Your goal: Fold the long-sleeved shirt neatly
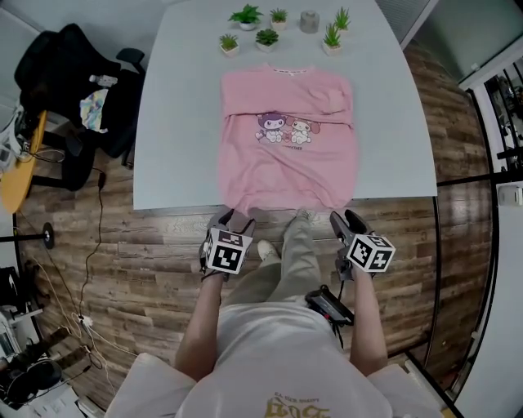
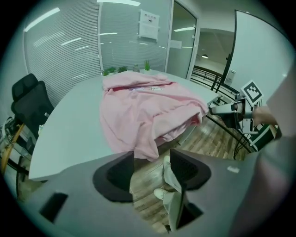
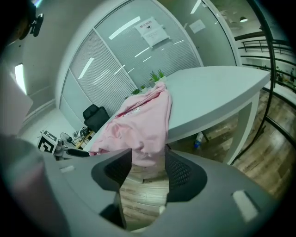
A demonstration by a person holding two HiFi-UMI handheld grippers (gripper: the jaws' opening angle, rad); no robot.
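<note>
The left tongs [image 1: 233, 219] and right tongs [image 1: 348, 220] hang just off the counter's [image 1: 180, 122] near edge, above the wood floor [image 1: 147, 269]. Both stand open with nothing between their pads. Each points up at the shirt's [image 1: 286, 139] hem, which droops over that near edge just beyond the tips, one pair of tongs towards each end of it. The pink shirt lies flat mid-counter, print up, with its sleeves folded across the chest and its collar towards the far edge. Along the far edge stands a row of small plants [image 1: 245, 15].
</note>
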